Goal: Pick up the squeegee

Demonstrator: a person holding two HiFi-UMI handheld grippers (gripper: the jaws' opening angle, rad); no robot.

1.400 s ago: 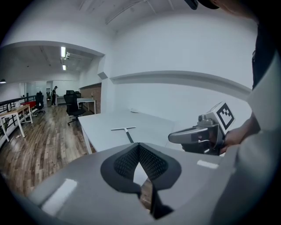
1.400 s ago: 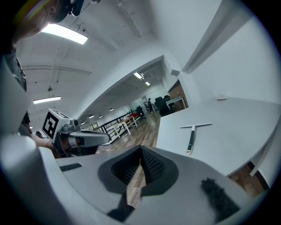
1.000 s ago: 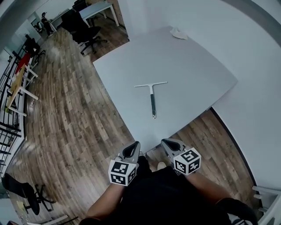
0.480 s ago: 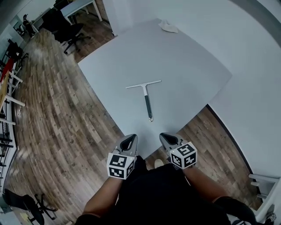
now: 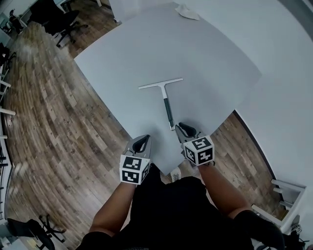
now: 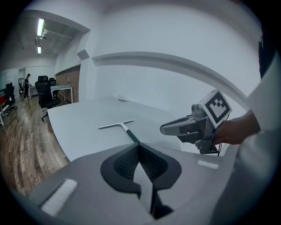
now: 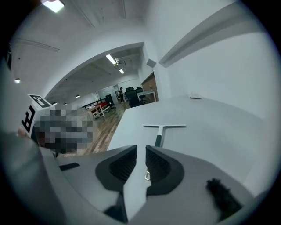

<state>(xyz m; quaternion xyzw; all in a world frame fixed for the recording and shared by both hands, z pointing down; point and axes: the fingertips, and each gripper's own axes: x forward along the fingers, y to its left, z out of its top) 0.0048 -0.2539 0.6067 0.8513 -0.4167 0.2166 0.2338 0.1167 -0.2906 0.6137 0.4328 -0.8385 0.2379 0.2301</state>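
Observation:
The squeegee lies flat on the grey table, with its pale blade far and its dark green handle pointing at me. My right gripper hovers just right of the handle's near end. Its jaws have just been opening and now stand a little apart. In the right gripper view the handle's metal ring shows through the gap, with nothing pressed between the pads. My left gripper is shut and empty at the table's near corner, left of the handle. The left gripper view shows the squeegee ahead and the right gripper beside it.
A crumpled white cloth lies at the table's far edge. Wood floor runs along the left, with a black office chair further off. A white wall stands to the right of the table.
Both grippers have moved forward and down, from in front of the table to over its near corner. The right one has come up beside the handle's end.

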